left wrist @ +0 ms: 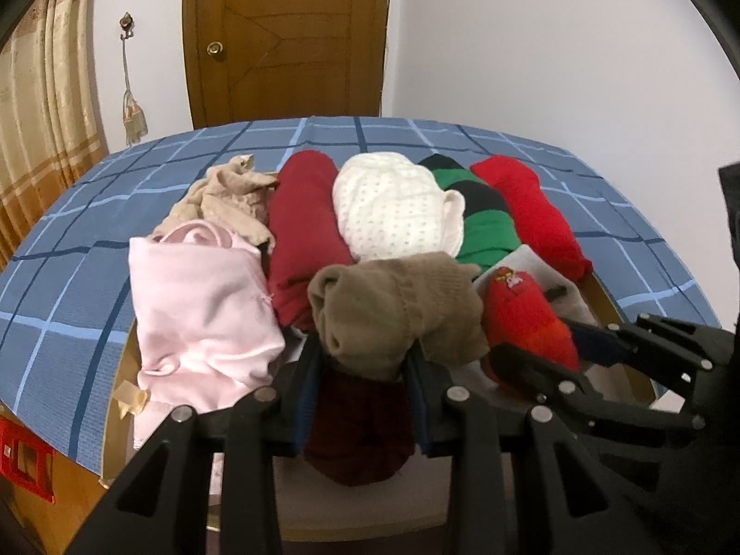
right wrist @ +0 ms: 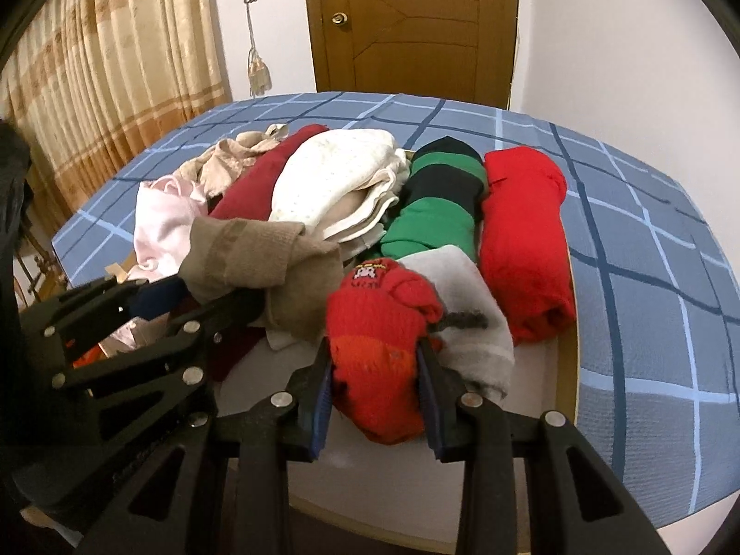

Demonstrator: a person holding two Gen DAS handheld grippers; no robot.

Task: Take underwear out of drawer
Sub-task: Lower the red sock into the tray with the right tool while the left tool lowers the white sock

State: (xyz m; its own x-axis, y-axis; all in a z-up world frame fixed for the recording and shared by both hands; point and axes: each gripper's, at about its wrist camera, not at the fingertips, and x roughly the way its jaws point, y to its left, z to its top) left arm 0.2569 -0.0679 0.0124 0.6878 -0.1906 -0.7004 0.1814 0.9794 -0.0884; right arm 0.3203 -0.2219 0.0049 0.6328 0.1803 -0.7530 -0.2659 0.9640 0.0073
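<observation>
On the bed (left wrist: 92,212), spread with a blue checked cover, stands an open drawer (right wrist: 571,323) with pale board walls, packed with rolled clothing.

- Door (left wrist: 286,37), brown wood, at 12 o'clock behind the bed; curtain (right wrist: 106,60), beige striped, at 10 o'clock.
- Pink garment (left wrist: 203,310), folded, at 9 o'clock in the drawer, the largest piece.
- White dotted roll (left wrist: 393,208), centre rear; dark red roll (left wrist: 300,231) just beside it toward 9 o'clock.
- Bright red roll (right wrist: 522,240) at 3 o'clock along the drawer wall; green and black striped roll (right wrist: 439,203) touching it.
- Beige crumpled piece (left wrist: 231,194) at 10 o'clock, rear.
- Grey piece (right wrist: 467,305), partly under the red knit bundle.
- Brown knit bundle (left wrist: 397,310), front centre: left tongs (left wrist: 365,370) clenched on its near end, one blue pad on each side.
- Red knit bundle (right wrist: 379,347), orange band and small woven emblem, front, toward 3 o'clock from the brown one: right tongs (right wrist: 374,384) clenched on it.

Which piece counts as the underwear cannot be told; all lie inside the drawer.
</observation>
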